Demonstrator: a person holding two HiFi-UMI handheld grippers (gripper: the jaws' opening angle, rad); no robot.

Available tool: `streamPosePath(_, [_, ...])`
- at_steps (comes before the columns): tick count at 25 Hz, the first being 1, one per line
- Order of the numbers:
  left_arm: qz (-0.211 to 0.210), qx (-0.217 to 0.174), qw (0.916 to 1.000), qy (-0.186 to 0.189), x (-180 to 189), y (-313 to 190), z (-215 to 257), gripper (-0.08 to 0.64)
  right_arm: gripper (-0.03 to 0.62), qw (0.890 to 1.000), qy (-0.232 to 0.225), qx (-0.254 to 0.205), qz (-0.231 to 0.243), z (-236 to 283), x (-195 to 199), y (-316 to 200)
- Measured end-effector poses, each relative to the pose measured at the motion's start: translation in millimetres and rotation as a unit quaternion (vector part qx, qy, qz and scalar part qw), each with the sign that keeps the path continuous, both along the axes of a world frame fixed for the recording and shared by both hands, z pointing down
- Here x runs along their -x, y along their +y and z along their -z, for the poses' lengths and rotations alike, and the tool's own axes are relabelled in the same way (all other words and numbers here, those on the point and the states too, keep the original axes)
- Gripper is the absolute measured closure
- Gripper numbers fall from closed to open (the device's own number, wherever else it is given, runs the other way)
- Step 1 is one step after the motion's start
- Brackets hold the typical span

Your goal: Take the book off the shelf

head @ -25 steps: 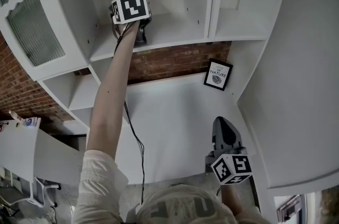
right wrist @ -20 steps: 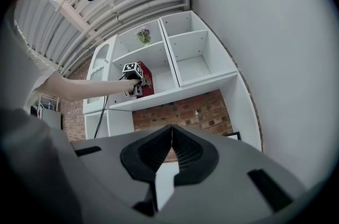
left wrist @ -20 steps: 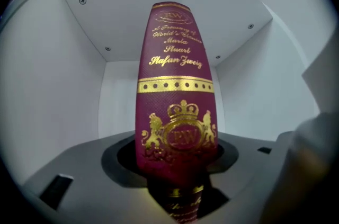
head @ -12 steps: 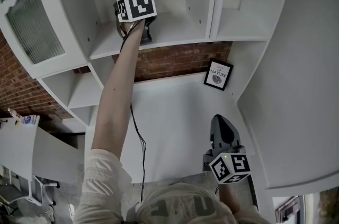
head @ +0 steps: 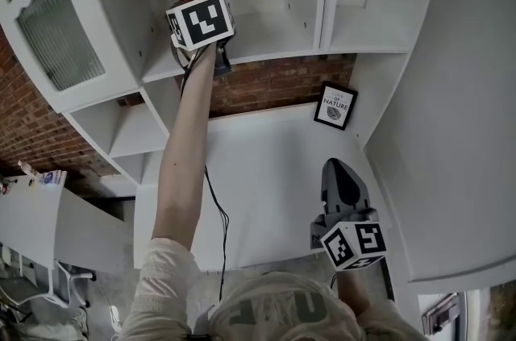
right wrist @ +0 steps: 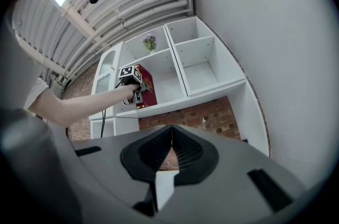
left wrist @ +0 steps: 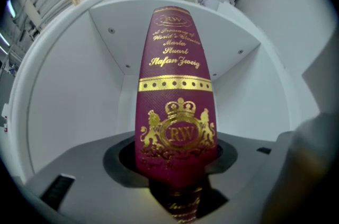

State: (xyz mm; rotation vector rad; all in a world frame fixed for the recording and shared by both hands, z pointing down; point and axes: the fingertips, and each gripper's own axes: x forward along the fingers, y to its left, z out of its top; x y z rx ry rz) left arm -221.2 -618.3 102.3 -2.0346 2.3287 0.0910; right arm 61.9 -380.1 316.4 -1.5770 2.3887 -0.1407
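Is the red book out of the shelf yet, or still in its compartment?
Still in. The red book stands on the shelf, walls either side; the left tool, jaws just closed, grips its spine.

A white shelf unit [head: 274, 41] stands before me against a brick wall [head: 274, 85]. A ribbed-glass cabinet door [head: 56, 49] sits at ten o'clock and a small framed print [head: 335, 107] at two, with a white desk [head: 266, 178] beneath and a plain white wall [head: 468, 130] at three.
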Motion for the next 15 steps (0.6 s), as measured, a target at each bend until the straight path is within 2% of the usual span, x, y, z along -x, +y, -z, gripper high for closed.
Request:
streamPosePath(8, [-0.022, -0.087, 0.9958, -0.019, -8, 120, 0, 0.308, 0.577, 0.997, 0.004, -0.030, 0.067, 26, 36, 22])
streamPosePath(12, [-0.018, -0.117, 0.9916, -0.053, -10, 187, -12, 0.308, 0.577, 0.994, 0.013, -0.040, 0.102, 31, 57, 36])
streamPosePath(15, [-0.015, -0.120, 0.9887, -0.089, -11, 229, -34, 0.308, 0.577, 0.991, 0.022, -0.050, 0.120, 36, 73, 45])
